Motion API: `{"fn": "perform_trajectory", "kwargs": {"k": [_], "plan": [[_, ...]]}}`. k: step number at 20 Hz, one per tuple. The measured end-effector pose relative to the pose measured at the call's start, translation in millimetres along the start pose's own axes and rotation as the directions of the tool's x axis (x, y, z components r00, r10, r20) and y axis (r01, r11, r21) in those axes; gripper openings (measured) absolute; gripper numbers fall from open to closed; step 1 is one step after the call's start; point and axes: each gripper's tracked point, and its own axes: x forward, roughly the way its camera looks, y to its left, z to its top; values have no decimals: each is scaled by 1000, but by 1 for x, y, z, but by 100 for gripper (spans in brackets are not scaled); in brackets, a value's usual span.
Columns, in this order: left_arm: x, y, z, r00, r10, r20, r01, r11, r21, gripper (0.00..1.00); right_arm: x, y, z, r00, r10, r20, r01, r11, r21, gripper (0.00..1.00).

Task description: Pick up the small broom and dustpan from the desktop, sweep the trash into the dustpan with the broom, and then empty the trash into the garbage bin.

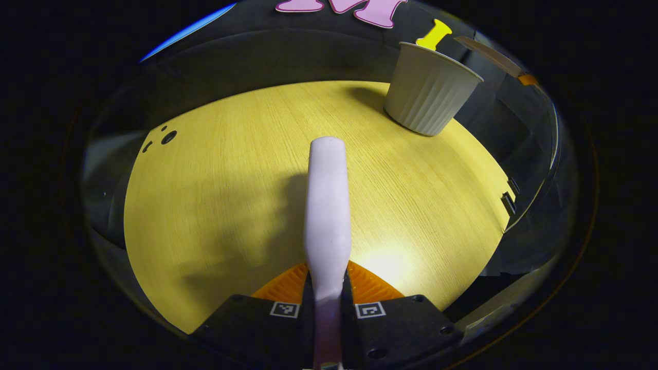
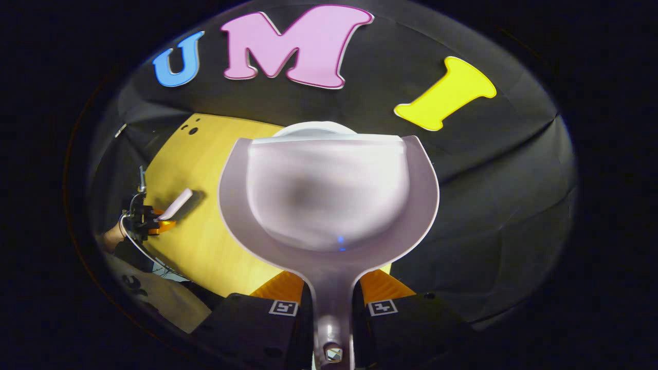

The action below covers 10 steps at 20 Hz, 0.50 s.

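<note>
A staged recording booth, not a lived-in room: black cloth wall (image 2: 493, 195) hangs close behind a bare yellow wood-grain desktop (image 1: 216, 205), with a ribbed white garbage bin (image 1: 429, 90) at the desktop's far edge.

Pale dustpan (image 2: 329, 205) raised above white ribbed bin (image 1: 429, 90) (broom (image 1: 327, 205) aloft).

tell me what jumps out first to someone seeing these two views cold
The pale plastic dustpan, clamped by its handle in the right gripper, looms over the round rim of the bin. In the left gripper view, a pale broom handle juts from the left gripper across the yellow wooden desktop, with a ribbed white garbage bin at its far right.
</note>
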Motion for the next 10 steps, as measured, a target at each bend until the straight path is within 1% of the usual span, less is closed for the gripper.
{"fn": "perform_trajectory", "kwargs": {"k": [4, 7, 10], "plan": [[-3, 3, -3, 1000, 26, 3, -26, 999, -18, 25, 0, 63, -38, 997, 83, -2, -83, 996, -26, 34], [-4, 5, -3, 999, 46, 7, -46, 999, -29, 25, 5, 112, -68, 987, 159, -16, -160, 987, -28, 34], [-4, 6, -3, 998, 64, 11, -64, 997, -47, 25, 22, 156, -95, 980, 198, -32, -200, 978, -58, 34]]}}
